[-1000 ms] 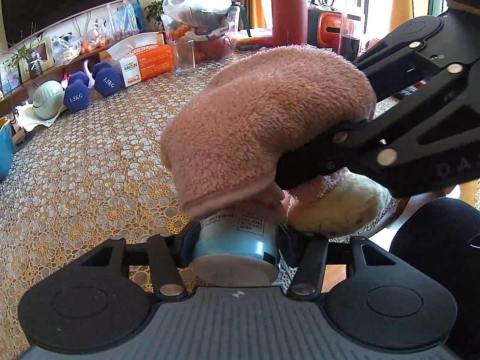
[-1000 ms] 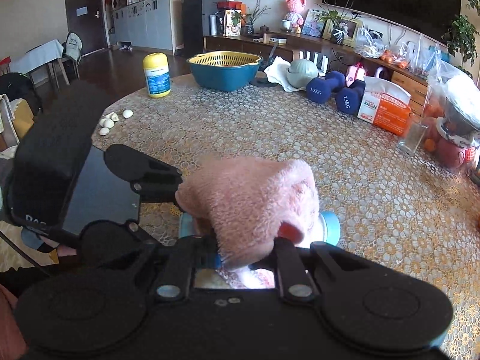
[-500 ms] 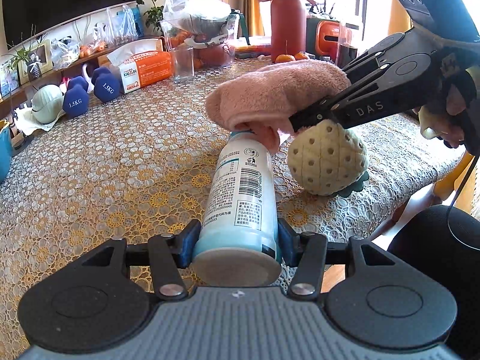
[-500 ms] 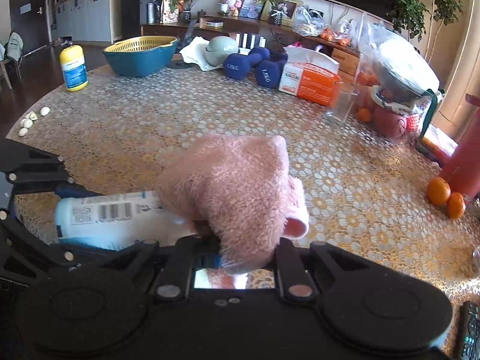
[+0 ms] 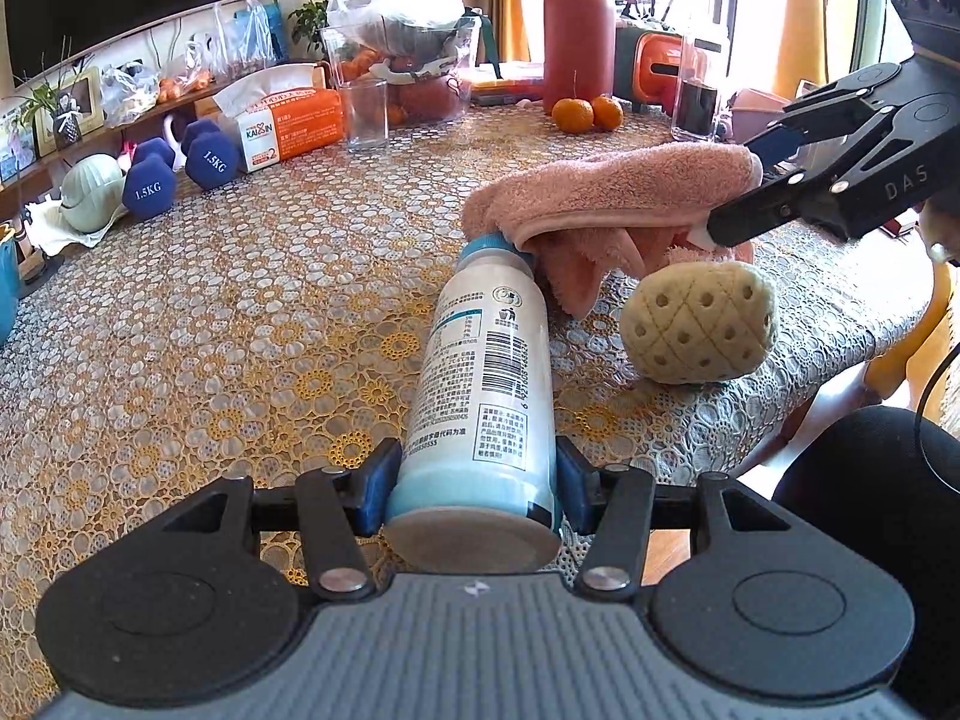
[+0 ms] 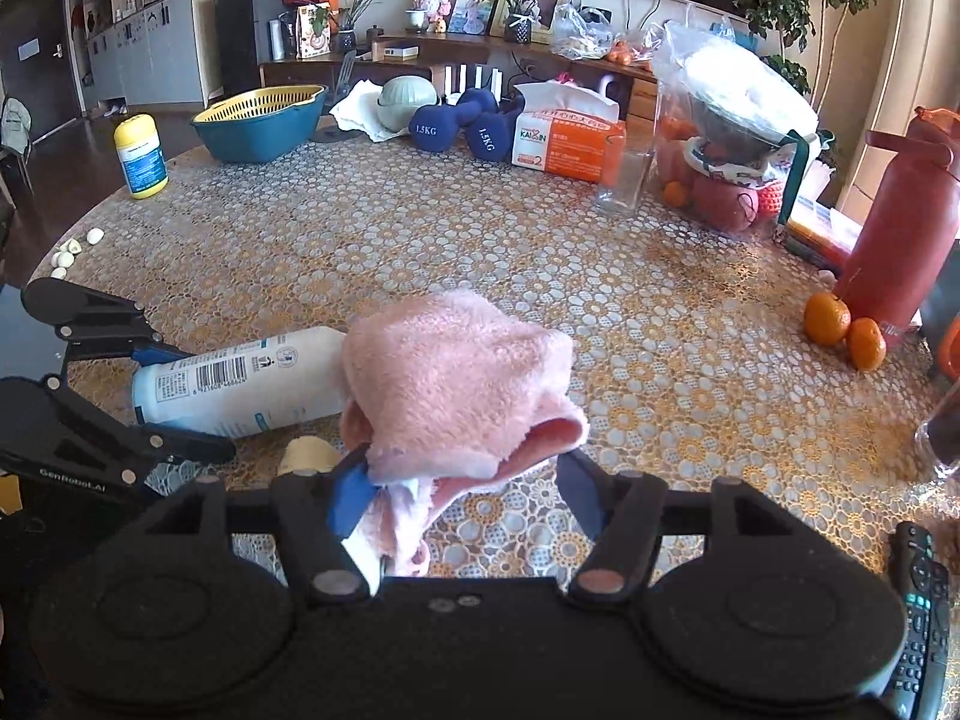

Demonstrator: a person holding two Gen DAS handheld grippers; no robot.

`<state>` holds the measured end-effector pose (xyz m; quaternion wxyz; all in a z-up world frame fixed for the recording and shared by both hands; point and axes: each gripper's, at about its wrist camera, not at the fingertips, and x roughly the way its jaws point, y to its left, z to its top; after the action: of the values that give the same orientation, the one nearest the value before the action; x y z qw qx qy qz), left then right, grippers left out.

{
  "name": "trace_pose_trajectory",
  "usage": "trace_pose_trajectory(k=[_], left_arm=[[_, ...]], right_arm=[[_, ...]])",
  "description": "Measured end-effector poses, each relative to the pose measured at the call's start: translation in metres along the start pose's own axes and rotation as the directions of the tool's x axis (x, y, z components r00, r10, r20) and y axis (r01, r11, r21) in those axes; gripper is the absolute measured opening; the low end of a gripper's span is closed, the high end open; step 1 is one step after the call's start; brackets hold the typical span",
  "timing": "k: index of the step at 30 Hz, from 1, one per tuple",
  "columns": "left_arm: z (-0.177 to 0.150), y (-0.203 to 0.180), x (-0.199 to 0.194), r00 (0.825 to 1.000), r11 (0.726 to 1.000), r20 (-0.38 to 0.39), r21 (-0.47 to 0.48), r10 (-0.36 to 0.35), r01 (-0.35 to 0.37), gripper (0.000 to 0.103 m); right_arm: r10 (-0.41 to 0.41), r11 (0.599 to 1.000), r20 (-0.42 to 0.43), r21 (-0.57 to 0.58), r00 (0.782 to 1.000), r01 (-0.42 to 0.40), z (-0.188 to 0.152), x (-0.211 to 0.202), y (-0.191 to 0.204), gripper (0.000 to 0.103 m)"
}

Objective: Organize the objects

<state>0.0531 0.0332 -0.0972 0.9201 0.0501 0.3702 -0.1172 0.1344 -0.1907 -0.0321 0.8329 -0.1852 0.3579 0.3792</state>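
Observation:
My left gripper [image 5: 474,480] is shut on the base of a white and blue bottle [image 5: 480,384], which lies flat on the lace tablecloth [image 5: 240,312], cap pointing away. The bottle also shows in the right wrist view [image 6: 240,384]. My right gripper [image 6: 462,492] has its jaws spread apart, with a pink fluffy towel [image 6: 456,396] lying loose between them. The towel [image 5: 612,198] drapes over the bottle's cap. A pale yellow pineapple-shaped plush [image 5: 699,324] lies on the table right of the bottle, under the towel's edge.
Far side of the table: two blue dumbbells [image 5: 180,171], an orange tissue box [image 5: 288,126], a glass [image 5: 366,114], a bagged bowl of fruit [image 5: 414,60], a red flask [image 5: 579,30], two oranges [image 5: 588,113]. A teal basket [image 6: 258,120], yellow jar [image 6: 141,156] and remote [image 6: 918,612] also show.
The bottle has been laid down flat from under the towel and the right gripper has drawn back to the right. Its jaws have opened and the towel now lies loose.

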Motion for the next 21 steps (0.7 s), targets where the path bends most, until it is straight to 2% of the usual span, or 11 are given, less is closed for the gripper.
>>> trace_pose_trajectory(k=[4, 8, 11, 15, 21], left_arm=[[0.001, 0.0, 0.0, 1.0, 1.0, -0.004, -0.001, 0.001, -0.001, 0.053], [0.001, -0.001, 0.0, 1.0, 1.0, -0.006, -0.001, 0.003, -0.003, 0.053], [0.001, 0.0, 0.0, 1.0, 1.0, -0.008, -0.005, 0.0, 0.0, 0.053], [0.001, 0.0, 0.0, 1.0, 1.0, -0.007, -0.008, -0.001, 0.001, 0.053], [0.002, 0.0, 0.001, 1.0, 1.0, -0.003, -0.016, 0.001, -0.001, 0.053]], right_arm=[[-0.045, 0.998, 0.044, -0.047, 0.998, 0.047, 0.009, -0.014, 0.004, 0.07], [-0.026, 0.993, 0.085, -0.113, 0.996, 0.035, 0.028, -0.009, 0.021, 0.074], [0.001, 0.989, 0.048, -0.147, 0.999, 0.006, 0.036, 0.013, 0.031, 0.075], [-0.018, 0.983, -0.025, -0.183, 1.0, 0.014, 0.03, 0.048, 0.037, 0.075], [-0.056, 0.991, -0.045, -0.126, 0.997, 0.05, 0.025, 0.066, 0.028, 0.072]])
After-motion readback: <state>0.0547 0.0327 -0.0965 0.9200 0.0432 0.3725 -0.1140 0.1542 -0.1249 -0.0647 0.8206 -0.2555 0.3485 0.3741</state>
